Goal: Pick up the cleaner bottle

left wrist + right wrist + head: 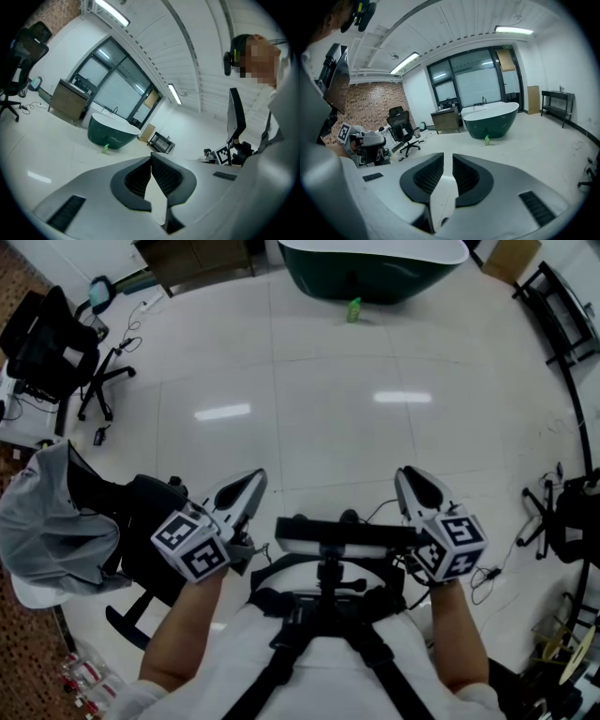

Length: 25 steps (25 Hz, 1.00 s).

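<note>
The cleaner bottle [353, 309] is small and green. It stands on the white floor far ahead, just in front of a dark green bathtub [375, 273]. The left gripper view shows the bottle [105, 148] by the tub [112, 132], and the right gripper view shows the bottle [486, 139] below the tub [490, 122]. My left gripper [253, 480] and right gripper [405, 474] are held at chest height and point toward it from far off. The left gripper [151, 157] has its tips touching. The right gripper [447, 161] shows only a thin slit. Neither holds anything.
A black office chair [56, 343] stands at the far left, and a chair draped with a grey garment [56, 531] is close on my left. A black rack [562, 315] lines the right wall. A wooden cabinet [187, 259] is left of the tub. Cables lie at both sides.
</note>
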Tool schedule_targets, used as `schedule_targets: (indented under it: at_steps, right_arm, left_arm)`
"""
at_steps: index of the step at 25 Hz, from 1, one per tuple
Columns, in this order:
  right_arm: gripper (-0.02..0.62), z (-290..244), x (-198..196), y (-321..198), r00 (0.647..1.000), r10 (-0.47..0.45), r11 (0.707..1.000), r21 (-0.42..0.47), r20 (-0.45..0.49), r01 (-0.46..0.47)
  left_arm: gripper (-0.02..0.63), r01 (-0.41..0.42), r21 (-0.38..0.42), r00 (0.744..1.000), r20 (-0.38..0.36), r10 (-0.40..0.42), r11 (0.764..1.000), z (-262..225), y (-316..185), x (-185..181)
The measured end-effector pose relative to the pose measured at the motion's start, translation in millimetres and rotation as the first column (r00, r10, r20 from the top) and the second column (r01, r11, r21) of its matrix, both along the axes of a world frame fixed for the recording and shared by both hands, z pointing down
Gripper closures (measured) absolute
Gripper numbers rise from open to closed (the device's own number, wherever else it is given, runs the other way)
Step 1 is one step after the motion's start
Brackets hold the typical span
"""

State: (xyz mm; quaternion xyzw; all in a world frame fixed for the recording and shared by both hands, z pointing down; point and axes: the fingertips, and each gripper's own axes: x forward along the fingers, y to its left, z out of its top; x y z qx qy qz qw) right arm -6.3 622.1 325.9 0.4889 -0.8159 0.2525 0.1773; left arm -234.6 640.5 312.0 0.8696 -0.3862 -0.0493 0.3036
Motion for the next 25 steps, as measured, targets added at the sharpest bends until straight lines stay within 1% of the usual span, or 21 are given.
schedule_targets:
  at_steps: [7,14,19,25]
  right_arm:
    - [0.540,1,-6,-9,1.000,-0.016,1.000,0.003,-0.001,0.016]
    - [0.540,13,-10,-27,0.999,-0.045,0.999,-0.012,0.013,0.046]
    - [0.540,17,0,-52,0.998,-0.050,0.998,-0.022,0.031,0.050]
    - [0.540,23,24,-92,0.998,-0.052,0.998,-0.041,0.042,0.054]
  left_arm:
    - [0.606,0.014,0.011,1.000,0.002,-0.014,1.000,-1,-3,-2]
    - [0.606,0.028,0.003,1.000,0.006,-0.028,1.000,-1,-15,-1]
    - [0.606,0.039,-0.013,0.999,0.015,-0.039,0.999,0,-36,10]
    - [0.606,0.042,-0.033,0.999,0.028,-0.041,0.999,2,-77,37]
